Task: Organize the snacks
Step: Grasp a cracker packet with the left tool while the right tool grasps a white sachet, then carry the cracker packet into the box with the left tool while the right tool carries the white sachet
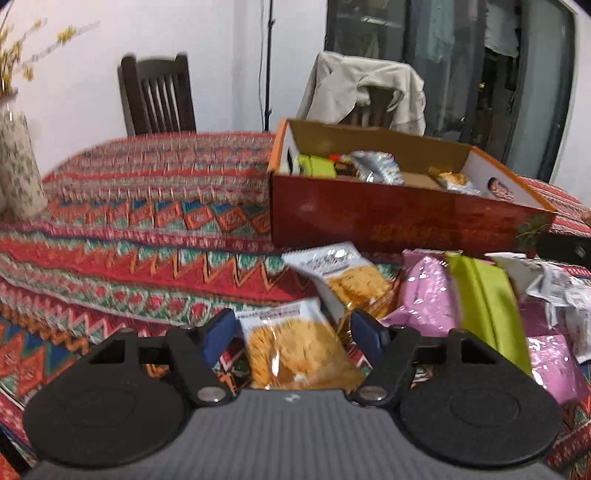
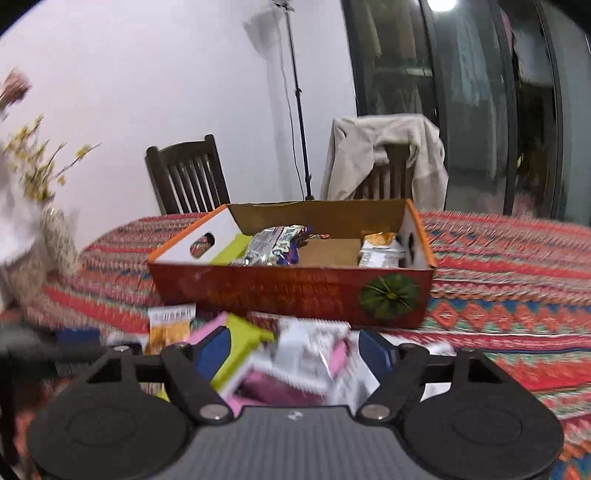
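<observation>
Snack packets [image 1: 295, 354] before red box [image 1: 399, 218], patterned tablecloth [image 1: 147, 229]

Loose snack packets [image 1: 373, 284] heaped on the patterned cloth just before the half-filled red cardboard box [image 1: 399, 218]

Light: even indoor light, moderately bright; a lamp [image 2: 441, 3] glares at the top edge of the right view.
Blur: motion smear on tablecloth [image 1: 147, 229], vase [image 2: 55, 236] and packets [image 2: 295, 354] (right view worse).
Distortion: fisheye bending, dark corners.
Glare: sheen on pink wrappers [image 1: 428, 291].
</observation>
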A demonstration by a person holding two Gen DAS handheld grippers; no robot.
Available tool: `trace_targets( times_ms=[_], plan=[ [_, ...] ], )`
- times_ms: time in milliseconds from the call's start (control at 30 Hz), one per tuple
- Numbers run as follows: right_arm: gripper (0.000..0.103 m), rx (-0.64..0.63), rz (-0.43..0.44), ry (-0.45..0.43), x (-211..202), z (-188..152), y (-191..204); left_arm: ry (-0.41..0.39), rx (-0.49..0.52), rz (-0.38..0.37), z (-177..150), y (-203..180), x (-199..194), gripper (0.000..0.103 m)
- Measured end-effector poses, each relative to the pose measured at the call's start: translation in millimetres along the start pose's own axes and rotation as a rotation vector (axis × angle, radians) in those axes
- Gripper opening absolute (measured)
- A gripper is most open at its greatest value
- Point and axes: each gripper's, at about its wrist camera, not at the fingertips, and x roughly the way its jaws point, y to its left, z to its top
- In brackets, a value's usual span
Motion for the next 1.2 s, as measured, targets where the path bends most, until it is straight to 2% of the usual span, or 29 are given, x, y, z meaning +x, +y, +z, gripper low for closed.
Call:
trace_targets(
  times_ms=[67, 133, 167, 233, 267, 333, 500, 667, 800, 900, 1033, 1200],
  plan=[
    [0.07, -0.025, -0.027, 0.014, 18.6, 3.6, 2.6, -0.012, 0.004, 0.0, -3.0, 2.9, 1.6, 0.071],
    [0.065, -0.055, -0.049, 0.03, 31.9, 1.1, 4.2, -0.026, 0.019, 0.001, -5.5, 2.8, 1.4, 0.063],
    [0.061, -0.06, -0.057, 0.041, 37.0, -2.7, 3.0, -0.034, 0.019, 0.005, -6.8, 3.4, 1.4, 0.063],
    [0.055, -0.039, -0.059, 0.068, 43.9, -12.1, -3.7, -0.043, 0.014, 0.012, -8.0, 4.7, 2.3, 0.054],
    [0.051, -0.036, -0.061, 0.076, 45.0, -16.0, -6.8, -0.048, 0.006, 0.007, -7.8, 6.5, 2.0, 0.053],
    [0.05, -0.042, -0.073, 0.076, 44.3, -19.1, -9.0, -0.051, 0.008, 0.001, -7.3, 7.8, 1.3, 0.051],
    [0.045, -0.024, -0.037, 0.081, 46.3, -24.0, -10.7, -0.046, 0.012, -0.003, -7.8, 6.9, 0.9, 0.051],
    [0.044, -0.015, -0.036, 0.057, 39.3, -24.2, -13.2, -0.049, 0.054, 0.002, -9.6, 3.6, -1.7, 0.044],
    [0.043, -0.015, -0.02, 0.041, 36.1, -23.4, -10.5, -0.038, 0.017, 0.003, -6.3, 9.6, -5.0, 0.041],
    [0.043, -0.024, -0.03, 0.023, 30.4, -21.0, -6.9, -0.077, -0.014, -0.013, -3.2, 14.5, -34.3, 0.041],
    [0.043, -0.05, -0.03, -0.053, -9.6, -17.7, 5.5, -0.124, -0.011, -0.026, -10.9, 12.5, -87.0, 0.041],
    [0.043, -0.043, 0.016, -0.052, -67.6, -47.4, 16.9, -0.14, -0.037, -0.077, -38.2, 1.1, -147.2, 0.041]
  ],
)
